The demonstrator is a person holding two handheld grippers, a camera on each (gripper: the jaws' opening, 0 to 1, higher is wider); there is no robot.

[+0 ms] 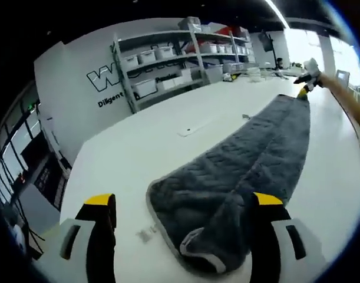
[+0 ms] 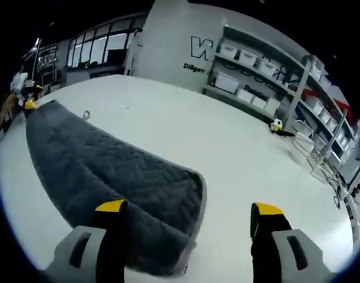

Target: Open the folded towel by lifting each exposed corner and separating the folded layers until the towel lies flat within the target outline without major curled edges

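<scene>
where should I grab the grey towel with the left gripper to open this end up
Take the curled-over corner of the grey towel with its pale hem, lying by the left gripper. Come in low from the table side: the flap is doubled over there, so its edge stands proud enough to pinch.

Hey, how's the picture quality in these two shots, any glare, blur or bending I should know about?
Left gripper view: windows blow out to white glare at top right, the shelves bow from fisheye distortion, and the towel is slightly soft. Right gripper view: even lighting, a soft shadow under the towel's near edge, the table edge curved, and far shelves blurry.
</scene>
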